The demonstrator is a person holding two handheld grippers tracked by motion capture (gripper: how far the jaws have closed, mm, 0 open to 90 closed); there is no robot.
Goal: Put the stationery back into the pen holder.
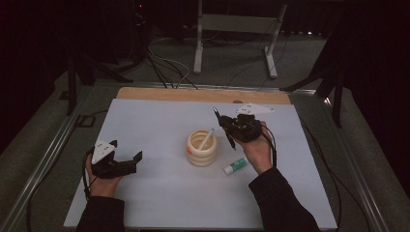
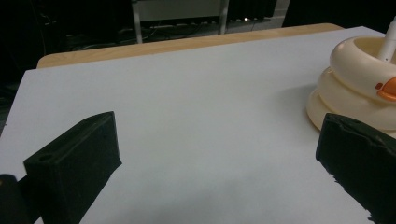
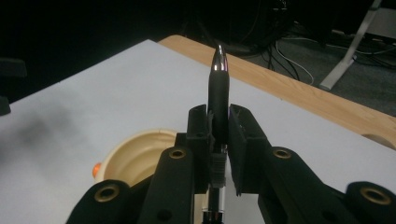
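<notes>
A cream ringed holder (image 1: 201, 148) stands mid-table with a white pen (image 1: 206, 138) leaning inside it. My right gripper (image 1: 228, 126) hovers just right of the holder, shut on a black pen (image 1: 223, 126) whose silver tip points up and away. In the right gripper view the black pen (image 3: 218, 95) rises between the closed jaws, with the holder (image 3: 133, 156) below them. My left gripper (image 1: 126, 158) rests at the table's left, open, with nothing between its fingers. The left gripper view has the holder (image 2: 355, 86) at its right.
A white and green glue stick (image 1: 235, 166) lies on the white mat (image 1: 159, 193) just right of the holder. A wooden table edge (image 1: 203, 94) runs along the back. Cables and a metal stand (image 1: 237, 34) sit on the floor beyond.
</notes>
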